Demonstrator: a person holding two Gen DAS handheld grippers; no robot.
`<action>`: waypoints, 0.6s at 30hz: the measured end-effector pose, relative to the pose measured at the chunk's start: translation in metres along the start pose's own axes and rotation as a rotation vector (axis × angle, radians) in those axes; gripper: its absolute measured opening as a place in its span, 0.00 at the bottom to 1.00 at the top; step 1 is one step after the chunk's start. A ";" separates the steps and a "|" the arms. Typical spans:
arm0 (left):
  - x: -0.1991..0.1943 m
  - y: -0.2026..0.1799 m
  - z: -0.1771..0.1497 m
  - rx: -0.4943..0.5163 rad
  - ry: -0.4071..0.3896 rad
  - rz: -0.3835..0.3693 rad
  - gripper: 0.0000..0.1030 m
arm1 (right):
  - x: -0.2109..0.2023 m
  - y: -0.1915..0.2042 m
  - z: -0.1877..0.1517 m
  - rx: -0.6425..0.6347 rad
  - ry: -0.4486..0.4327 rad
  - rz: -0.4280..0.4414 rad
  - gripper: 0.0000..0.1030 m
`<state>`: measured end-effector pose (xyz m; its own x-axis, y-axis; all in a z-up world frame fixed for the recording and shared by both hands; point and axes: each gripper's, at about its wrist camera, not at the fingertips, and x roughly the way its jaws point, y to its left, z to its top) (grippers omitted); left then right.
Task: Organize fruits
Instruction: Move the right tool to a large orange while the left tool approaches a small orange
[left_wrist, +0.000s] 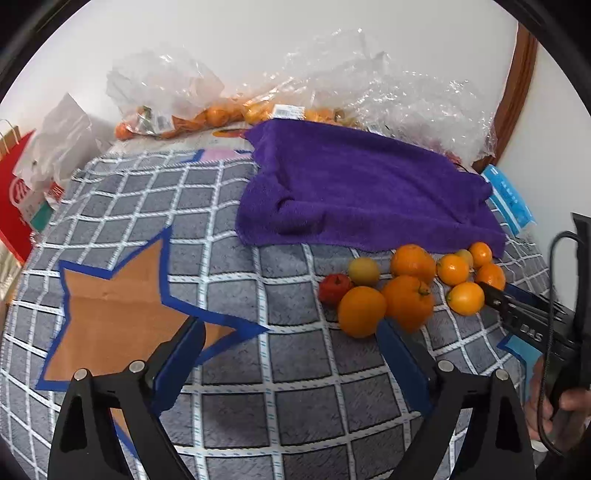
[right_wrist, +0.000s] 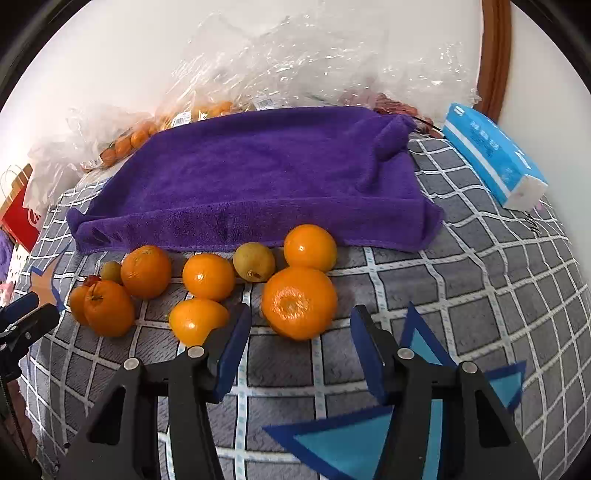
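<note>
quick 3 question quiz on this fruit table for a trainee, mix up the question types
1. True or false: the purple towel lies behind the loose fruit, away from the cameras.
2. Multiple choice: the large mandarin just ahead of the right hand-held gripper is A) clamped between its pads, B) free on the cloth ahead of open jaws, C) on the towel.
3. Fill in: the star patch in front of the left hand-held gripper is brown with a ____ border.

Key: 1 true; 2 B; 3 blue
</note>
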<state>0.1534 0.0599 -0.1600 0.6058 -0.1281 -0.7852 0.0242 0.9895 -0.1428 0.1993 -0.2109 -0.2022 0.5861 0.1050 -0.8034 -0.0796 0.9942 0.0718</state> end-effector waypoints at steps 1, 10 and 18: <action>0.001 0.000 -0.001 -0.004 0.005 -0.020 0.87 | 0.002 0.001 0.000 0.000 0.001 0.002 0.53; 0.018 -0.021 -0.003 0.046 0.038 -0.037 0.66 | 0.010 -0.002 0.005 -0.003 -0.004 -0.004 0.53; 0.023 -0.032 -0.002 0.049 0.028 -0.067 0.39 | 0.007 -0.005 0.001 -0.013 -0.016 0.012 0.44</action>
<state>0.1648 0.0247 -0.1751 0.5789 -0.1958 -0.7916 0.1035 0.9805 -0.1668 0.2047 -0.2151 -0.2076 0.5980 0.1173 -0.7929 -0.0975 0.9925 0.0733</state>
